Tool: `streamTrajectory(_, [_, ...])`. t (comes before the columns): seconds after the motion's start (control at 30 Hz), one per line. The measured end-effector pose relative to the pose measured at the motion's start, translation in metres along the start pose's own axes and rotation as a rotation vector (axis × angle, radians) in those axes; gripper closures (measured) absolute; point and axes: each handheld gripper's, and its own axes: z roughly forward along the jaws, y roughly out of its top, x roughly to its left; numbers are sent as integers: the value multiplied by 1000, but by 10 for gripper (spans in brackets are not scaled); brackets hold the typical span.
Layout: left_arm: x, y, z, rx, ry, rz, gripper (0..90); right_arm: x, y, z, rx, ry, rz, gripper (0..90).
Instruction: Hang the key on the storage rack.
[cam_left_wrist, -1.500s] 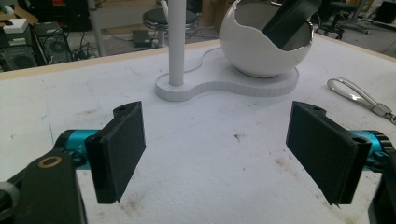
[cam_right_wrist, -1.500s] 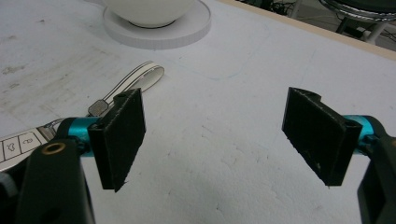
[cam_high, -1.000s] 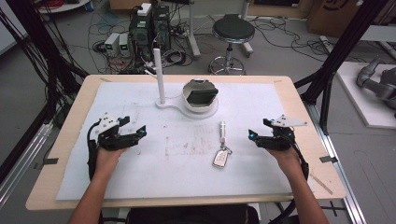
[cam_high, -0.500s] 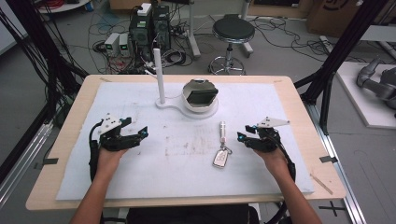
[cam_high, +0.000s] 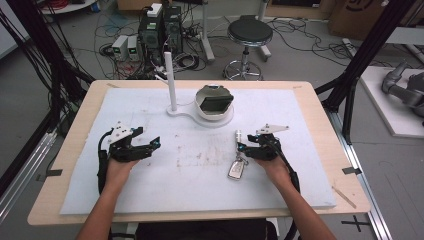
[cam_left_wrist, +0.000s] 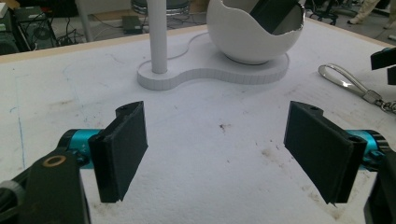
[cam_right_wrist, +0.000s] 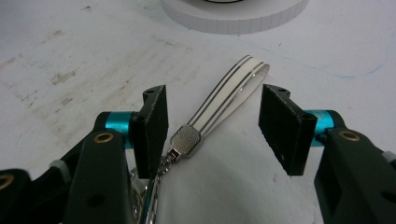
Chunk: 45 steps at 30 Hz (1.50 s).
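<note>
High view, from left to right: the left gripper (cam_high: 152, 144) rests low over the white mat (cam_high: 125, 200), well apart from everything else, and in the left gripper view its jaws stand wide with bare mat between them. Past the middle stands the white stand (cam_high: 200, 116) with its upright post (cam_high: 171, 80) and the egg-shaped cup (cam_high: 214, 102) on its base. Just right of centre lies the key fob (cam_high: 237, 168) with its strap (cam_high: 238, 141), flat on the mat. Its long axis runs nearly straight away from the person, tilted slightly: the fob end points toward the near edge, and the strap's loop end points toward the stand. The right gripper (cam_high: 243, 149) sits just beside the strap, reaching it from the right.

In the right gripper view the striped strap (cam_right_wrist: 231, 93) lies between the jaws, its metal clasp (cam_right_wrist: 185, 139) close against the left-hand pad (cam_right_wrist: 156, 126), while the other pad (cam_right_wrist: 280, 126) stands clear of it. The jaws are about half spread; they have just been closing and then eased out a little, with the strap between them but not yet pinched.

As I judge it, the approach is done and the grasp is not: the key fob has not left the mat. What remains is to close on the strap, lift, and carry it, probably to the post or cup.
</note>
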Motion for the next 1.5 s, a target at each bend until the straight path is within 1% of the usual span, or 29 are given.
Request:
streamTrajectory(0.13, [1,0,0,0,-1,-2,214,6,5,12,23,-14,8,422])
streamTrajectory(0.17, [1,0,-1,-1,1,-4,214,8,6,15,35,-26,14,421])
streamTrajectory(0.23, [1,0,-1,-1,2,0,214,11,7,19,52,-50,9,421])
streamTrajectory(0.27, [1,0,-1,0,2,1,214,13,8,22,65,-71,-1,428])
streamTrajectory(0.3, [1,0,-1,-1,2,0,214,14,8,24,78,-92,0,429])
streamTrajectory(0.37, [1,0,-1,-2,2,-1,215,15,8,27,96,-91,21,441])
streamTrajectory(0.4, [1,0,-1,0,2,-1,215,15,8,29,104,-90,22,448])
streamTrajectory(0.47, [1,0,0,2,0,0,216,17,7,32,120,-82,16,486])
streamTrajectory(0.53, [0,0,0,0,-3,2,218,20,8,33,126,-112,-10,534])
streamTrajectory(0.57, [0,0,0,0,-3,3,220,20,8,33,128,-119,-11,572])
streamTrajectory(0.63, [0,1,0,-1,-4,3,224,18,9,32,131,-115,0,641])
streamTrajectory(0.67, [0,0,0,-4,-5,2,229,16,9,31,133,-114,-2,685])
streamTrajectory(0.73, [1,0,-1,-5,-12,-2,249,14,10,30,141,-94,8,745])
streamTrajectory(0.77, [1,0,-1,-6,-17,-2,260,14,10,29,148,-80,8,757])
streamTrajectory(0.8, [1,1,-1,-10,-19,-3,266,14,11,29,146,-81,-4,759])
streamTrajectory(0.83, [1,1,-2,-10,-22,-4,268,15,11,28,148,-80,-4,761])
streamTrajectory(0.87, [1,1,-2,-15,-26,-7,274,15,11,28,141,-66,-8,762])
streamTrajectory(0.93, [1,3,-3,-26,-39,-16,294,17,13,24,103,-37,-19,763])
streamTrajectory(1.0, [0,4,-3,-36,-56,-24,296,18,16,19,54,-1,-27,766])
streamTrajectory(1.03, [-1,5,-3,-41,-68,-24,302,18,17,17,37,11,-31,768])
streamTrajectory(1.1, [-4,8,-3,-54,-99,-35,308,19,18,12,-6,54,-31,768])
streamTrajectory(1.17, [-6,9,-2,-59,-125,-36,315,19,20,10,-36,80,-32,769])
streamTrajectory(1.23, [-8,11,-1,-72,-156,-41,329,20,20,7,-67,114,-36,769])
streamTrajectory(1.27, [-9,12,0,-82,-181,-47,340,20,21,6,-80,138,-39,769])
streamTrajectory(1.3, [-10,13,0,-90,-196,-52,348,20,21,6,-94,174,-49,770])
streamTrajectory(1.4, [-13,19,3,-116,-253,-51,381,23,22,4,-115,226,-73,769])
streamTrajectory(1.43, [-15,23,4,-119,-276,-42,394,25,23,4,-118,243,-80,769])
streamTrajectory(1.47, [-16,25,6,-124,-285,-38,403,28,23,3,-127,260,-98,769])
streamTrajectory(1.5, [-18,28,7,-123,-304,-31,406,29,24,3,-134,272,-110,770])
